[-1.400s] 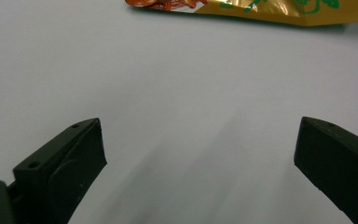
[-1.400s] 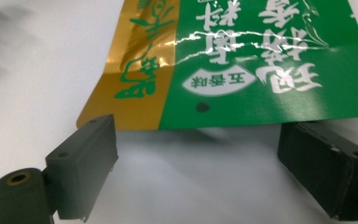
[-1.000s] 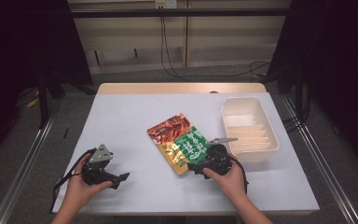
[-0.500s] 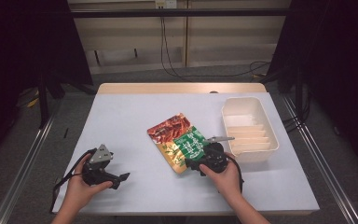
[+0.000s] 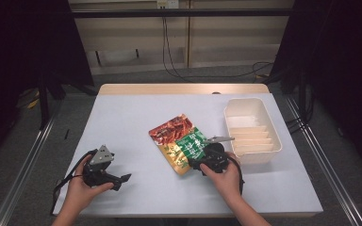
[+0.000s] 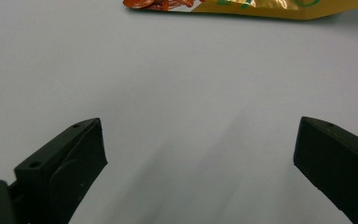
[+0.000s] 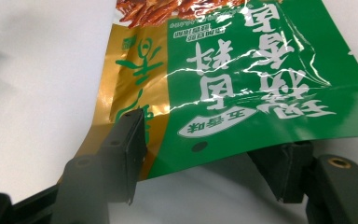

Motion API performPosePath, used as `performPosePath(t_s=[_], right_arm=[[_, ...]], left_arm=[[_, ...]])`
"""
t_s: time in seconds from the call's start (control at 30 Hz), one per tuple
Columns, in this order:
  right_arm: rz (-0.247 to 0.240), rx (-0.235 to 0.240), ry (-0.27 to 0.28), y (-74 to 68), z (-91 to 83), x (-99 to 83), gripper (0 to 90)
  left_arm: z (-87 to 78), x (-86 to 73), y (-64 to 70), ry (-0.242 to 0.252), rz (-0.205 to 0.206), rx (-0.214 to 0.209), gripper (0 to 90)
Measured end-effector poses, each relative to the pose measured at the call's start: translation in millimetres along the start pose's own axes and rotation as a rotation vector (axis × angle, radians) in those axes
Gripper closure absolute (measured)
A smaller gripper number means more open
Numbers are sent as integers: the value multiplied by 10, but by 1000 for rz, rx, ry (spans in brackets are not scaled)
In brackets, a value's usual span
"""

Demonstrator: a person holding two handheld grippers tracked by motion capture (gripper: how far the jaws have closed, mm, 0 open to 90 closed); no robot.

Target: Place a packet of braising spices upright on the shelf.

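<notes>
1. Now the right gripper [image 5: 203,157] has crept fwd onto the near edge of the green packet [image 5: 194,143]; a sec ago it sat a bit farther back & to the right. Judged: the grasp is being set up, not yet made.
2. Right gripper view: jaws spread, one to each side of the green packet's [image 7: 261,88] near edge, w/ the edge between them; no pinch seen yet.
3. Left gripper [image 5: 115,179] has stayed put at the table's [image 5: 122,122] near-left corner. Jaws wide apart, nothing between them, bare tabletop [image 6: 177,93] ahead.
4. Green packet: glossy crinkled foil, white characters, a small punched hole near the edge. It lies mid-table atop a gold & red packet [image 5: 169,134], overlapping its right part.
5. White tray [image 5: 253,104] stands just right of the packets; it looks empty, so prob. the drop-off spot.
</notes>
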State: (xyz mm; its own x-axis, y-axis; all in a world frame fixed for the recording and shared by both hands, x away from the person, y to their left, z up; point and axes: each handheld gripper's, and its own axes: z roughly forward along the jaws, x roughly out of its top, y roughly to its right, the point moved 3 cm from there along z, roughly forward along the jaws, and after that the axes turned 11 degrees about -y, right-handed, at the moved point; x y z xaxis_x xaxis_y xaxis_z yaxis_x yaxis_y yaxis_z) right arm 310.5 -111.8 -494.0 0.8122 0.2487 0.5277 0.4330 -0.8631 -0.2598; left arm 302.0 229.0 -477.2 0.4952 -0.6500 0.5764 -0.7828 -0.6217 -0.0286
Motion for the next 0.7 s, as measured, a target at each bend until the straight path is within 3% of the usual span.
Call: performPosePath(t_s=[0.2,0.5,0.7], right_arm=[[26,4,-6,-1,-8,19,430],[53,2,-3,7,3,32,525],[64,-13,-5,9,17,51,533]], left_arm=[[-12,13,-2,-2,21,3,21],[2,14,5,5,5,3,21],[2,11,5,-1,9,7,21]])
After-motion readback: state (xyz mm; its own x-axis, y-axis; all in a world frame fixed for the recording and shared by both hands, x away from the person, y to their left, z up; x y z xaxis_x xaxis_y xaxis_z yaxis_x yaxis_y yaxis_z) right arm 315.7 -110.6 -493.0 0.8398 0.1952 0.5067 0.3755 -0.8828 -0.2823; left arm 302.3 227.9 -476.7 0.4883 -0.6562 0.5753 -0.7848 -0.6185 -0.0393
